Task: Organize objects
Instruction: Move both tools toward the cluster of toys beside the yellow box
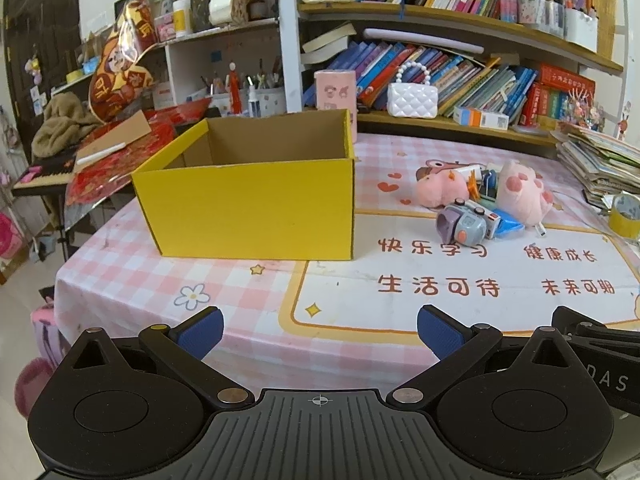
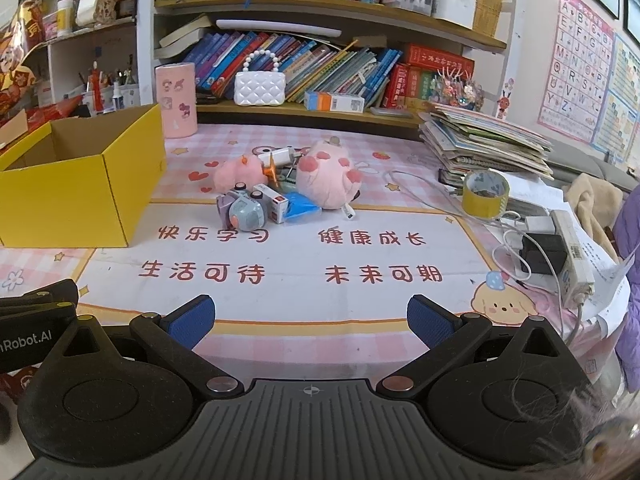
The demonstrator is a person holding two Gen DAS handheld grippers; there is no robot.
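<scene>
An open yellow cardboard box (image 1: 248, 204) stands on the table's left; it looks empty and also shows in the right wrist view (image 2: 76, 196). A heap of small things lies to its right: a grey toy camera (image 1: 464, 222) (image 2: 244, 210), a small pink plush (image 1: 440, 190) (image 2: 238, 174), a larger pink plush (image 1: 520, 192) (image 2: 326, 178), a blue piece (image 2: 302, 208) and a small white box (image 2: 274, 204). My left gripper (image 1: 320, 338) is open and empty near the table's front edge. My right gripper (image 2: 312, 328) is open and empty beside it.
A pink checked cloth (image 2: 280, 304) covers the table. A pink cylinder (image 2: 176, 98) stands behind the box. A stack of books (image 2: 484, 144), a yellow tape roll (image 2: 484, 194), and chargers with cables (image 2: 540, 252) lie at the right. Bookshelves (image 2: 320, 56) stand behind.
</scene>
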